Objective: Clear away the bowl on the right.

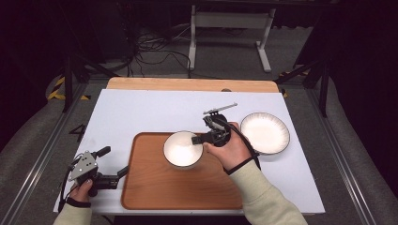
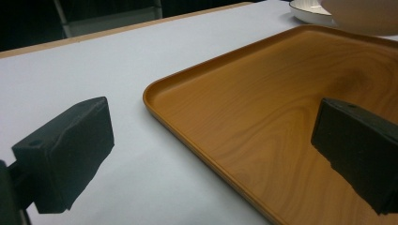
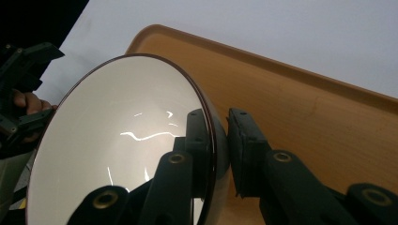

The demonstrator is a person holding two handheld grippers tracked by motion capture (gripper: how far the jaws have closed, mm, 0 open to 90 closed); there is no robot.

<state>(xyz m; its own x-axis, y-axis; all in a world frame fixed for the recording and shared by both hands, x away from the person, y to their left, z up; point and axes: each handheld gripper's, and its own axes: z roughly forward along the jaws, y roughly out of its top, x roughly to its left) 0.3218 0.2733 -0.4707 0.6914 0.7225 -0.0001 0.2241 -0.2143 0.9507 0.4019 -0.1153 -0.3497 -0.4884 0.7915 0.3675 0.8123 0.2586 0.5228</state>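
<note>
Right gripper (image 1: 201, 138) pinches the rim of the white ceramic bowl (image 1: 182, 149) over the brown wooden tray (image 1: 155, 190); left gripper (image 1: 117, 171) idles, jaws apart. Next: probably lower gently, then let go.

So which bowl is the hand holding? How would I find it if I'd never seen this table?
Start at the big wooden tray on the white table. Near the tray's far edge, over the tray, is a deep white bowl, with the right gripper clamped on its rim. The other white dish is a flatter plate that lies off the tray, on the table to its right, with nothing holding it.
</note>
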